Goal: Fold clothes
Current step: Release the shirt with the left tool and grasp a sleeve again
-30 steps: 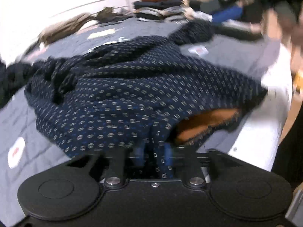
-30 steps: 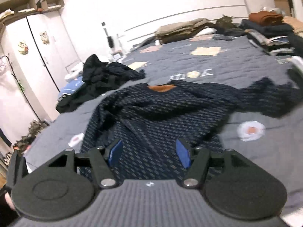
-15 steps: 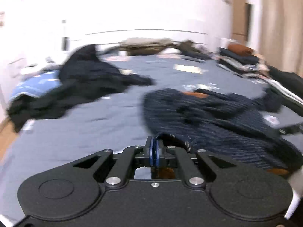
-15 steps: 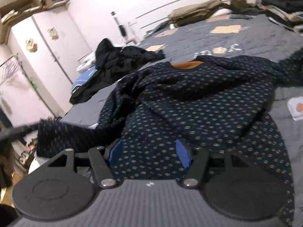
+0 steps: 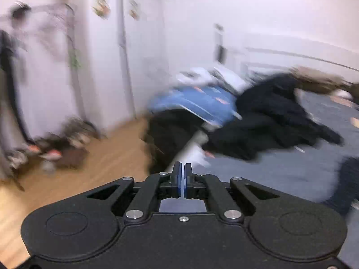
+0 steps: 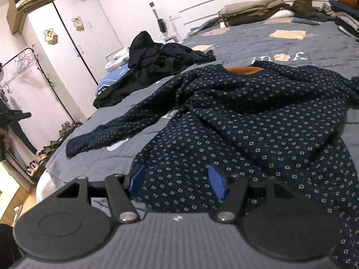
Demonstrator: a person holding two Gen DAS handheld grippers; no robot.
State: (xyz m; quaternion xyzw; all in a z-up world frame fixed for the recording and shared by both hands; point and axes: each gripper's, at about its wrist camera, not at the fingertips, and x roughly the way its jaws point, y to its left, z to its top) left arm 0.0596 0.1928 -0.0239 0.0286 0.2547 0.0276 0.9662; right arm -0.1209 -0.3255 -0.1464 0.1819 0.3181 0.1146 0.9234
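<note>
Left of the bed (image 6: 314,47), the white wardrobe (image 6: 67,35) carries two cartoon mouse stickers, no words on them. On the grey bedspread, white lettering shows beyond the sweater's collar, only partly readable, something like "jnoy". The navy dotted sweater (image 6: 258,121) lies spread on the bed, orange lining showing at the neck, one sleeve (image 6: 107,134) flung out toward the bed's left edge. Right gripper (image 6: 177,180) hangs low over the hem, blue pads spread wide with the fabric showing between them, contact unclear. Left gripper (image 5: 182,179), in its blurred view, has pads pressed together, empty, pointing at the black clothes pile (image 5: 269,121) on the bed's left side.
</note>
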